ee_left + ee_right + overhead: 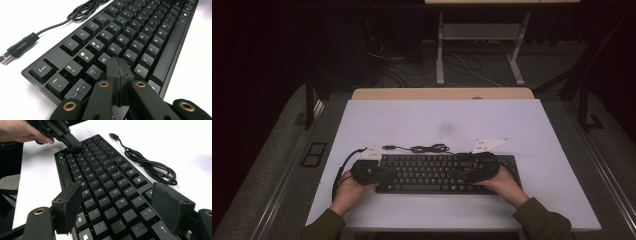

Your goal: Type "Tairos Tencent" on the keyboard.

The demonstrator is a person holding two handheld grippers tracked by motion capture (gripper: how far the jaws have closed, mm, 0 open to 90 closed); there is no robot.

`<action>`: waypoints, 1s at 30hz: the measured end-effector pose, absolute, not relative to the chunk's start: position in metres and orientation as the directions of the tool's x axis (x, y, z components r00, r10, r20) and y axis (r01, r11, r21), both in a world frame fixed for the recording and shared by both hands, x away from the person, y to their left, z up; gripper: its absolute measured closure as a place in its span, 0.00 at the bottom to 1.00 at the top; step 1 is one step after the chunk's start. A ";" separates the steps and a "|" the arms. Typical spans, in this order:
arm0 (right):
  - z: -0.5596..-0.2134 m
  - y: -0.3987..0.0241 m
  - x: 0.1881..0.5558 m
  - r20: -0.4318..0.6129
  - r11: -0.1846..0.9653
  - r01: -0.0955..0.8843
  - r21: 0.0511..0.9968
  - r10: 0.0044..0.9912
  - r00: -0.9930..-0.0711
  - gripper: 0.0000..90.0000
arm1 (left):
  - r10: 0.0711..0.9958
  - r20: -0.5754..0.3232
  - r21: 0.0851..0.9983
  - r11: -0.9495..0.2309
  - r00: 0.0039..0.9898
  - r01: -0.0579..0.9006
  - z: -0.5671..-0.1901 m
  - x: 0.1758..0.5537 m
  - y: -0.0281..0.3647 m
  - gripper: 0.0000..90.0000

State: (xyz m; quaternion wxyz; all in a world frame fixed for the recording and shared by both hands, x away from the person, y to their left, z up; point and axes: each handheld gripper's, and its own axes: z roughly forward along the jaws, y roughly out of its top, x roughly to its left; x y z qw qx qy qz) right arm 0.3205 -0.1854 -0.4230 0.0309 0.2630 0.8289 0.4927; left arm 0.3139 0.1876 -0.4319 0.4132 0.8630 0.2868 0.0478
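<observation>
Dark room, white table: the keyboard is sitting near your edge. Your left gripper is poking its keys with jaws closed; right gripper is hovering, jaws wide, empty, hiding keys.

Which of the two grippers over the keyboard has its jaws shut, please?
The left gripper: its jaws meet above the A key, while the right gripper stands wide open.

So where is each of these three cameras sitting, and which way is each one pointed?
High view: above the person's side, facing forward and down on the table; both hands, sleeves and grippers show.
Left gripper view: rides the left gripper, jaws shut, over the keyboard near W.
Right gripper view: rides the right gripper, jaws open, facing along the keys toward the left gripper.
Shared: all three show the keyboard and its coiled cable.
</observation>
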 end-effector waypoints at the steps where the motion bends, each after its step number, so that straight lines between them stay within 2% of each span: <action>1: -0.423 -0.186 0.321 0.208 0.375 0.405 0.834 0.466 -0.860 0.27 | 0.535 -0.151 0.741 -0.495 0.831 0.453 -0.431 0.313 0.187 0.99; 9: -0.423 -0.187 0.321 0.210 0.371 0.407 0.835 0.469 -0.858 0.27 | 0.537 -0.160 0.756 -0.473 0.828 0.453 -0.428 0.313 0.187 0.97; 15: -0.422 -0.186 0.323 0.214 0.372 0.412 0.832 0.471 -0.856 0.28 | 0.538 -0.169 0.772 -0.448 0.826 0.450 -0.426 0.314 0.186 0.86; 24: -0.416 -0.180 0.326 0.211 0.373 0.411 0.832 0.472 -0.856 0.28 | 0.552 -0.166 0.785 -0.428 0.817 0.448 -0.423 0.315 0.179 0.59; 30: -0.416 -0.175 0.329 0.213 0.369 0.407 0.836 0.466 -0.859 0.28 | 0.564 -0.153 0.794 -0.419 0.812 0.441 -0.422 0.317 0.178 0.48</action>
